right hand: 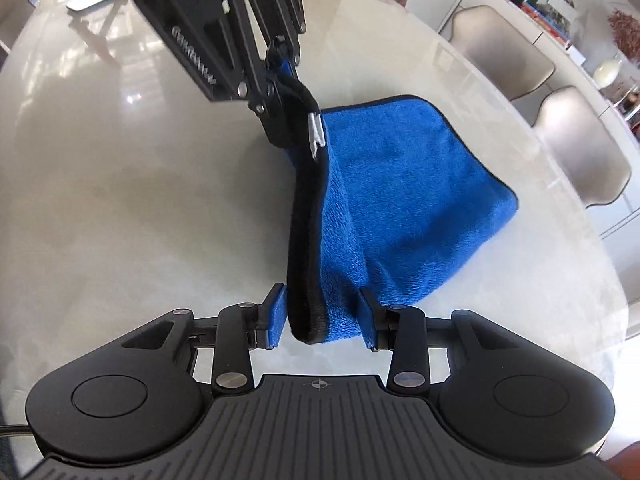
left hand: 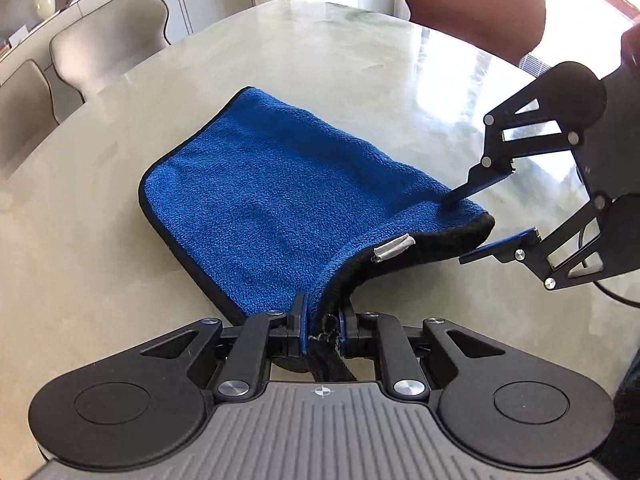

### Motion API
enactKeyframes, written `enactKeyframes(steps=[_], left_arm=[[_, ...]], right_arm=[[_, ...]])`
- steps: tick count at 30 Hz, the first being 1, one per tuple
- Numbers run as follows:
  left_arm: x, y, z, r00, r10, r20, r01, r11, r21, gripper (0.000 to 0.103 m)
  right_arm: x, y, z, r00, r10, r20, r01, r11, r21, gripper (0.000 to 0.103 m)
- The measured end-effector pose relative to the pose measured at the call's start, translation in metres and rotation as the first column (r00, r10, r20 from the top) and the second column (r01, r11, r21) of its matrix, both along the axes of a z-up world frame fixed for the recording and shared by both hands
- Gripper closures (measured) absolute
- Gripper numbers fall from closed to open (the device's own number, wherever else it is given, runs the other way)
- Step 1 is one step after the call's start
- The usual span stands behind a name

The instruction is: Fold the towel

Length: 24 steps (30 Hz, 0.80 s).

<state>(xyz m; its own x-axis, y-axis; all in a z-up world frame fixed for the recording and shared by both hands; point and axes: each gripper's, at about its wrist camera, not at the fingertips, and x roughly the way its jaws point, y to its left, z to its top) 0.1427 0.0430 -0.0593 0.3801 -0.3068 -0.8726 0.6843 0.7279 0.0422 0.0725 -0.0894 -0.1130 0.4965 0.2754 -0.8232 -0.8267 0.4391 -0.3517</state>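
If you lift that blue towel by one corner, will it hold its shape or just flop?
Probably flop: the blue towel already sags between the corner pinched in the left claw and the part lying on the table. It looks thick and fuzzy, so it likely grips well rather than slipping. It should drag across the glossy top easily.

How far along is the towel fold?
Done: the blue towel already lies doubled on the table. In hand: the left hand-held gripper pinches one near corner; the right hand-held gripper straddles the other, pads not pressing. Left: grip, carry the edge over, flatten.
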Motion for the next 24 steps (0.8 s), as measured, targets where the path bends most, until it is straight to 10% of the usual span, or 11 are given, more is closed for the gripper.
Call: enactKeyframes(steps=[6,24], left_arm=[[-0.002,0.0,0.005,1.0,0.001,0.008,-0.001,1.0,0.014,0.09],[0.073,-0.001,0.023,0.993,-0.052,0.108,0.038,0.992,0.123,0.089]], right_arm=[[0.007,-0.001,0.001,0.999,-0.033,0.018,0.033,0.999,0.019,0.087],[0.132,-0.017,0.053,0.988,-0.141,-0.064,0.15,0.972,0.182,0.088]])
